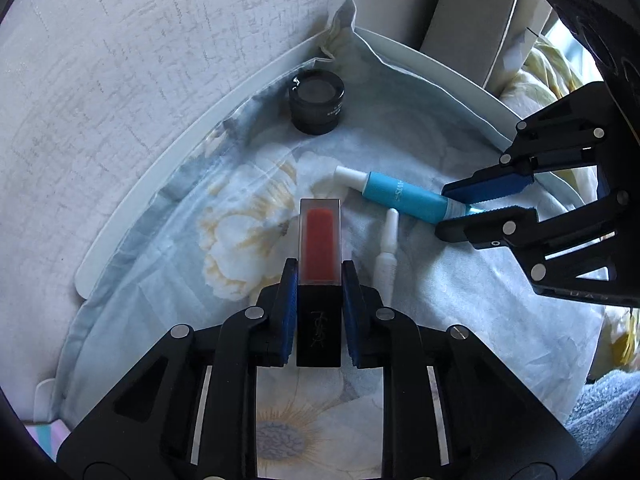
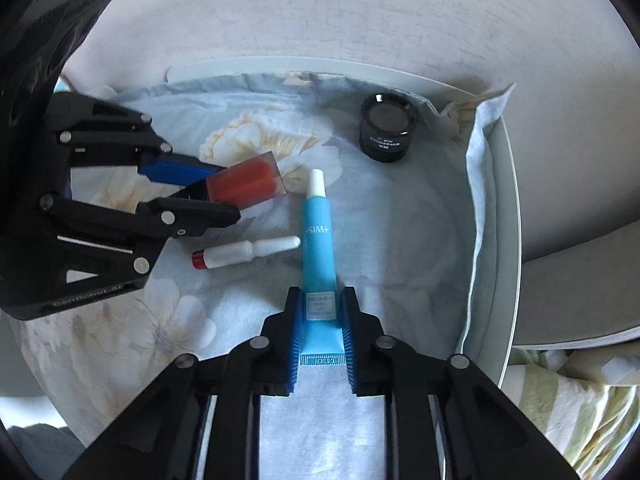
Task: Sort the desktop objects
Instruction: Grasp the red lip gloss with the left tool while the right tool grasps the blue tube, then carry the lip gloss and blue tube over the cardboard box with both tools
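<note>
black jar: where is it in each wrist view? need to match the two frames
Left wrist: black jar upper centre, by the tray's white rim, apart from both grippers.
Right wrist: black jar upper right, in the tray corner.
Shared landmark: blue tube, lying below the jar in both views.

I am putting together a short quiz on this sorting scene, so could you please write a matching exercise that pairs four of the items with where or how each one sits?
Things:
1. lip gloss
2. blue tube
3. black jar
4. white vial

States:
A. standing upright near the tray's rim, untouched
B. clamped in the left gripper
C. lying loose on the cloth between the two grippers
D. clamped at its crimped end in the right gripper

Pairs: 1-B, 2-D, 3-A, 4-C
</note>
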Demonstrator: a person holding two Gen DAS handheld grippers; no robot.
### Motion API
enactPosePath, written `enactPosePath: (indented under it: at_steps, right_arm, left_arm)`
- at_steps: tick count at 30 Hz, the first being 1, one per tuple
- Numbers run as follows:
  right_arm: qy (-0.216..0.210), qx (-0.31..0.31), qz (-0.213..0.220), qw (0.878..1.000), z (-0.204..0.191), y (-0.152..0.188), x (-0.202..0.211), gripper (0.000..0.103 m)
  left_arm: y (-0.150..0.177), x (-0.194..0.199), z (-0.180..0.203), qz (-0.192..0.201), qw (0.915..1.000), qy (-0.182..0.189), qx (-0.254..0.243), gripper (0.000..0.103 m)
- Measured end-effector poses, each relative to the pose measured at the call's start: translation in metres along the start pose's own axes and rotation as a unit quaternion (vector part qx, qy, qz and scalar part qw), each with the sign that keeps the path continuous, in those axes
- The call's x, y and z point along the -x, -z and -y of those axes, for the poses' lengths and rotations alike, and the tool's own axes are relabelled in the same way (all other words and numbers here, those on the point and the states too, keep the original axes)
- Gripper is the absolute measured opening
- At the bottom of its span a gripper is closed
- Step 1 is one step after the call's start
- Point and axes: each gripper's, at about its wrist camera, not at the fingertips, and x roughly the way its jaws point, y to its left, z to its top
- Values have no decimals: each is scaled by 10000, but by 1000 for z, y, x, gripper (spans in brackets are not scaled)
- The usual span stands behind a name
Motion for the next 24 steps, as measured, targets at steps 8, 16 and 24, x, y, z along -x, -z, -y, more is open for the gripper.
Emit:
enactPosePath:
  at_steps: [8,16,24]
  right_arm:
    - [-305,-364,19,9989,19,0,17,17]
    - [-298,-275,52,9992,8,-7,54,17]
    - [-391,-262,81,9989,-14,-31,87,17]
  left_arm:
    - [11,15,2,-84,9997,-91,191,18]
    - [18,58,-3,-21,9990,-324,304,18]
    - [27,104,-8,16,9972,-545,503,18]
